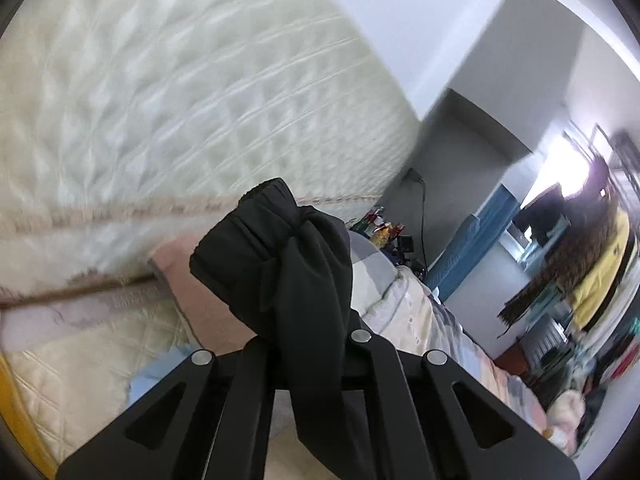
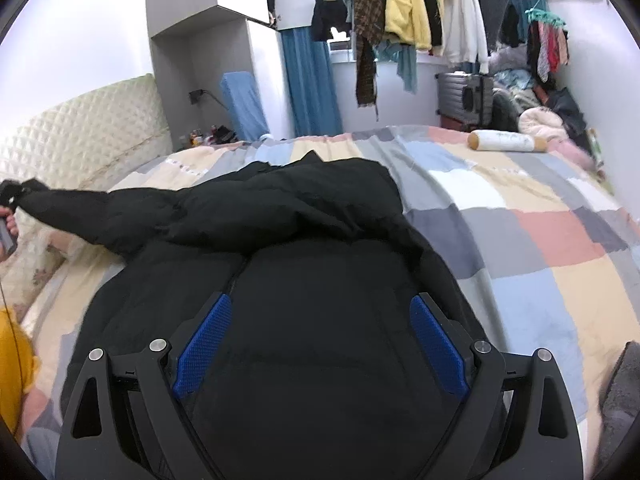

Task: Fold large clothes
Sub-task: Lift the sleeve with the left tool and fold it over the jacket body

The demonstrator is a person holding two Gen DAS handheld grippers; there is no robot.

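Black jacket (image 2: 280,280) spread on the bed (image 2: 520,240); my left hand-held gripper (image 1: 316,344) clamps its sleeve cuff (image 1: 260,240), stretched toward the headboard (image 2: 80,136); right hand-held gripper (image 2: 320,344) wide, above jacket body; next, I'd fold sleeve inward.

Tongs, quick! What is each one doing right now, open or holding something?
Left tongs: shut on the black jacket sleeve, stretched out sideways.
Right tongs: open, holding nothing, above the black jacket on the bed.

Black padded jacket (image 2: 304,240), sleeve outstretched
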